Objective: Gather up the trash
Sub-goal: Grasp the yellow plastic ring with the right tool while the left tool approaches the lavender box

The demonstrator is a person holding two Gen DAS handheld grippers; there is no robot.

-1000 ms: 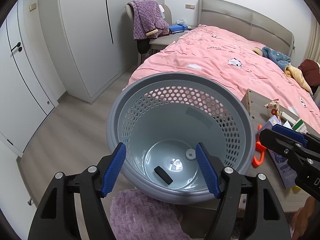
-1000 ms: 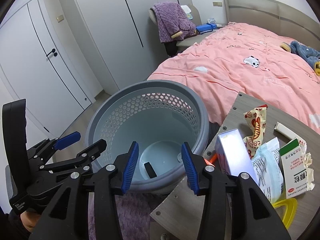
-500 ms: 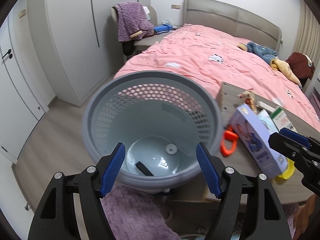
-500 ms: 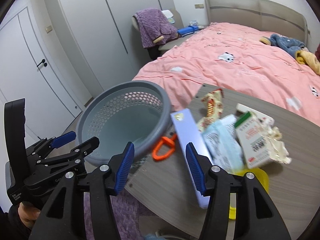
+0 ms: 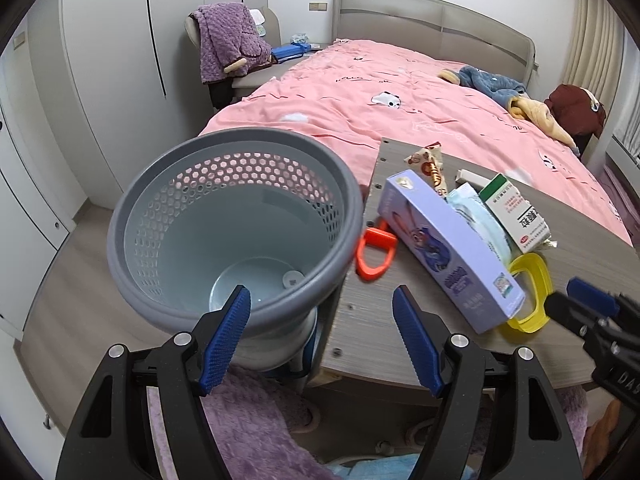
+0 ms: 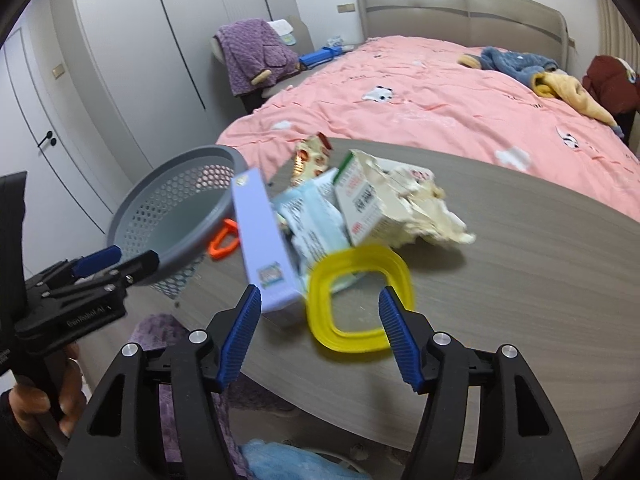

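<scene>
A grey perforated trash basket (image 5: 224,216) stands left of a wooden table (image 5: 380,340); it also shows in the right wrist view (image 6: 176,216). On the table lie a purple box (image 5: 448,248), a snack wrapper (image 5: 430,164), a blue packet (image 5: 476,216), a torn green-and-white box (image 5: 516,212), a yellow ring (image 6: 356,292) and an orange ring (image 5: 374,254). My left gripper (image 5: 322,334) is open and empty, over the basket's near rim and the table's corner. My right gripper (image 6: 320,334) is open and empty, just before the yellow ring.
A bed with a pink cover (image 5: 400,96) lies behind the table. A chair with a purple blanket (image 5: 228,48) stands at the back. White wardrobes (image 5: 100,60) line the left. A purple rug (image 5: 256,420) lies on the floor below.
Both grippers have swung right, from over the basket toward the table. The trash pile now fills the right wrist view, and the yellow ring sits between my right fingers' line.
</scene>
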